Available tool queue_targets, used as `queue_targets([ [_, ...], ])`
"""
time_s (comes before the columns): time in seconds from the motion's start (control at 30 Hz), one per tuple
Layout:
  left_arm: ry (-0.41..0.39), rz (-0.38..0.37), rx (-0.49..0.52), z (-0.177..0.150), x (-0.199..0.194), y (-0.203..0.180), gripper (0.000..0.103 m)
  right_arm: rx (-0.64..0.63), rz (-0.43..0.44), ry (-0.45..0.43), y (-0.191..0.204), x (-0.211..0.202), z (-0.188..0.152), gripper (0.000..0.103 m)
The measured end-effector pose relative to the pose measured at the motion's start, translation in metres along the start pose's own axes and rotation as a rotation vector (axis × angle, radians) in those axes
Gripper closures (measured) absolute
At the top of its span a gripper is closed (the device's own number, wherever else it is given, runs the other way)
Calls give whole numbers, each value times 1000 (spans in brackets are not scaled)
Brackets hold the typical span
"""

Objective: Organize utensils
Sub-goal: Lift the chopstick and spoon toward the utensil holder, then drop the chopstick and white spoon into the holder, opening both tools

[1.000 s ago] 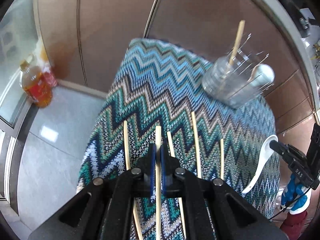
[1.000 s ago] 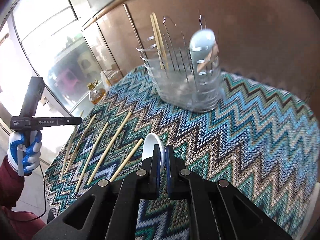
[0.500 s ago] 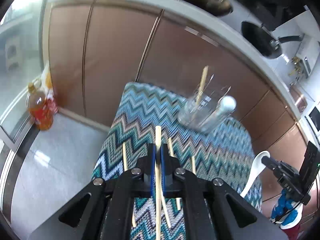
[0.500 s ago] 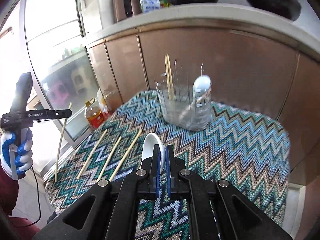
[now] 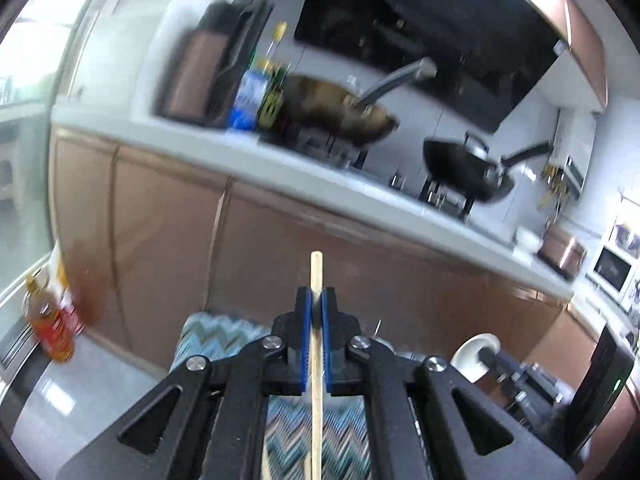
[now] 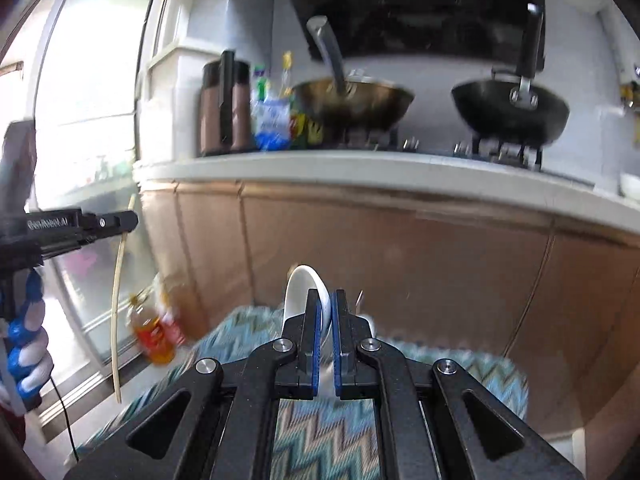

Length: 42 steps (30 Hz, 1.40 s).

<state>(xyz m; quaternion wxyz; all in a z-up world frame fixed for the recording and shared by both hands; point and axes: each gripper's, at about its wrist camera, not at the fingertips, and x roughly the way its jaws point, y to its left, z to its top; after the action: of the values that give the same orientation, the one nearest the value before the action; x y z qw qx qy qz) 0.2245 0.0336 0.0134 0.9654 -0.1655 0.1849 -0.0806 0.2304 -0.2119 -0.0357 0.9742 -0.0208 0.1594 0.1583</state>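
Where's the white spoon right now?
The white spoon is clamped in the right gripper, held up above the zigzag cloth in front of the brown cabinets; the left wrist view shows its bowl at lower right.

Daylight floods in from the window (image 6: pixel 92 92) at the left, blown out to white glare. Motion blur smears the patterned cloth (image 6: pixel 320 424), bottles and pans (image 5: pixel 340 108). The fisheye bends the cabinets and darkens the corners; each hand-held gripper stays sharp.
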Motion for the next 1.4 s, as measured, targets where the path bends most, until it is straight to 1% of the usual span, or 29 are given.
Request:
queue_targets([
  [0.07, -53, -3, -19, 12, 18, -9, 99, -9, -23, -28, -3, 16, 6, 98],
  [0.17, -106, -4, -47, 23, 49, -17, 99, -41, -61, -63, -2, 43, 10, 98],
  [0.3, -128, 6, -74, 23, 93, -20, 99, -70, -73, -63, -5, 78, 4, 98],
  [0.43, -109, 23, -73, 10, 135, -23, 99, -77, -87, -45, -12, 104, -10, 98],
  [0.5, -111, 43, -62, 3, 150, -24, 99, -72, -87, -34, -16, 115, -17, 98],
  [0.67, -139, 86, -17, -19, 175, -25, 99, -88, -105, -32, -19, 136, -31, 98],
  [0.8, -113, 93, 2, -35, 191, -22, 98, -93, -97, -4, -20, 145, -44, 98],
  [0.83, -111, 99, 5, -38, 193, -20, 97, -90, -93, 1, -20, 146, -46, 97],
  [0.9, -107, 103, 4, -43, 193, -18, 97, -84, -84, 7, -20, 145, -50, 94],
  [0.93, -107, 104, 6, -43, 191, -17, 97, -85, -80, 5, -19, 143, -51, 90],
  [0.97, -107, 104, 12, -43, 188, -18, 95, -87, -83, 1, -19, 142, -50, 89],
  [1.03, -110, 104, 25, -41, 180, -19, 93, -87, -89, -8, -19, 137, -48, 88],
  [1.1, -119, 103, 34, -36, 169, -19, 88, -81, -94, -20, -19, 128, -42, 88],
  [1.17, -135, 107, 43, -30, 153, -20, 85, -78, -104, -31, -19, 118, -36, 88],
  [1.27, -154, 111, 56, -20, 128, -21, 83, -76, -114, -53, -16, 99, -26, 88],
  [1.3, -160, 117, 60, -15, 118, -22, 81, -79, -117, -61, -14, 92, -22, 88],
  [1.33, -166, 124, 66, -11, 107, -22, 75, -80, -119, -68, -12, 86, -19, 88],
  [1.37, -172, 126, 68, -8, 97, -23, 72, -80, -121, -76, -10, 78, -15, 88],
  [1.4, -180, 130, 70, -5, 87, -23, 71, -78, -122, -86, -7, 68, -11, 88],
])
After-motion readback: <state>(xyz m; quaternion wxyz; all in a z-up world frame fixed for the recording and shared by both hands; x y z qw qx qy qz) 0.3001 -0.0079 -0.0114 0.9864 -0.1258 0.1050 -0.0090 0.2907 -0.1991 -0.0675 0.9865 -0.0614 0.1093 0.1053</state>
